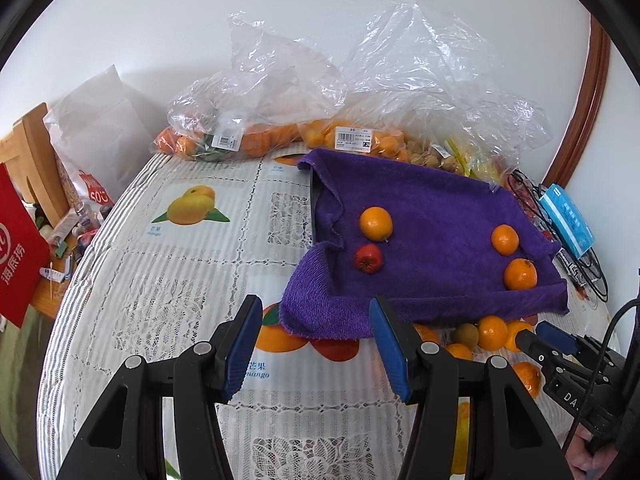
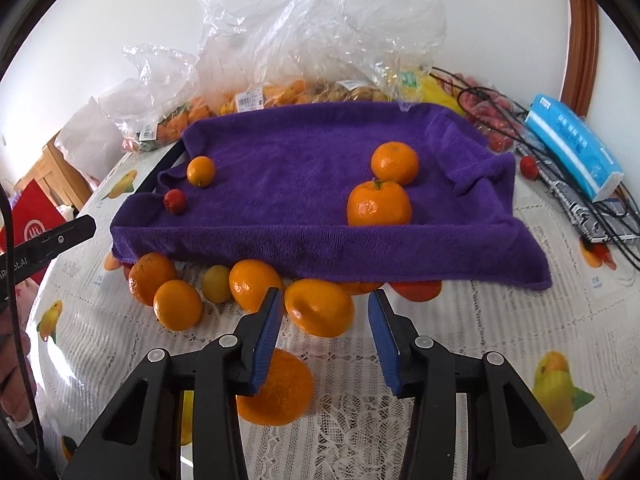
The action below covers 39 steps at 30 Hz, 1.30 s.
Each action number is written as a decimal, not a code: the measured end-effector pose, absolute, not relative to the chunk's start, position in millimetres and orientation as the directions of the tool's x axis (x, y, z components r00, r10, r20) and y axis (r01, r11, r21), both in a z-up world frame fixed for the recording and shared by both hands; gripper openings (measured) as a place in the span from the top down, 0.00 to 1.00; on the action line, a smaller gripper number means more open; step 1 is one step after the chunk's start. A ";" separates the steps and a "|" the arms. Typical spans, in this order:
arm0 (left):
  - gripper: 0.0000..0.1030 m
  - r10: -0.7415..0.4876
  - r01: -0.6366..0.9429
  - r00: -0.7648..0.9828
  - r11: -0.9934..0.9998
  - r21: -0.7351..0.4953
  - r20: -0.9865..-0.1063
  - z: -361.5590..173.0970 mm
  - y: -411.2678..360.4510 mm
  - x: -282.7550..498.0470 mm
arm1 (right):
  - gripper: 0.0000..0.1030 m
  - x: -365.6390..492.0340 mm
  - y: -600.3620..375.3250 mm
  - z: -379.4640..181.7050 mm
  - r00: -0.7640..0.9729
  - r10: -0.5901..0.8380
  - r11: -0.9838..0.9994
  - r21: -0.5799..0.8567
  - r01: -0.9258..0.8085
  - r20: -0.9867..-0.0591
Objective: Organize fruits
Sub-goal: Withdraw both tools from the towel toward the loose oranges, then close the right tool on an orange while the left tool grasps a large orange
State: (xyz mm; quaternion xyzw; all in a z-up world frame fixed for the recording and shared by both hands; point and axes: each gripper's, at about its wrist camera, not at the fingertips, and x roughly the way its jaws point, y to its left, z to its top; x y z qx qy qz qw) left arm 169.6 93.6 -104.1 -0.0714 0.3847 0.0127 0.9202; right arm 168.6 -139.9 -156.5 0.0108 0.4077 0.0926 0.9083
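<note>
A tray lined with a purple towel (image 1: 440,216) (image 2: 304,168) holds three oranges (image 1: 375,223) (image 2: 379,204) and a small red fruit (image 1: 368,258) (image 2: 175,201). Several loose oranges (image 2: 319,307) and a yellow-green fruit (image 2: 216,283) lie on the table in front of the tray. My left gripper (image 1: 316,320) is open and empty, near the towel's front left corner. My right gripper (image 2: 324,312) is open, its jaws on either side of a loose orange without touching it; it also shows in the left wrist view (image 1: 548,338). Another orange (image 2: 276,392) lies under its left finger.
Clear plastic bags of oranges and other fruit (image 1: 248,120) (image 2: 280,80) stand behind the tray against the wall. A blue tissue pack (image 2: 572,148) and black cables (image 2: 520,120) lie at the right. A red bag (image 1: 16,248) and clutter sit off the table's left edge.
</note>
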 end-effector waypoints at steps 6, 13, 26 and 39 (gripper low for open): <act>0.48 -0.033 -0.075 0.698 0.990 -0.119 -0.716 -107.7 90.7 171.5 | 0.56 180.3 -141.2 -166.5 0.614 0.197 0.979 0.117 -0.169 -0.764; 0.48 -0.041 -0.067 0.700 0.990 -0.122 -0.713 -109.5 86.3 171.3 | 0.67 188.7 -143.0 -173.5 0.612 0.199 0.978 0.114 -0.176 -0.766; 0.48 -0.171 0.021 0.653 0.978 -0.208 -0.738 -129.2 61.4 176.3 | 0.68 169.6 -195.1 -161.7 0.711 0.079 0.997 0.040 -0.071 -0.699; 0.50 -0.187 0.116 0.621 0.982 -0.146 -0.761 -137.1 35.9 172.4 | 0.68 176.0 -196.0 -174.2 0.679 0.120 0.992 0.064 -0.107 -0.724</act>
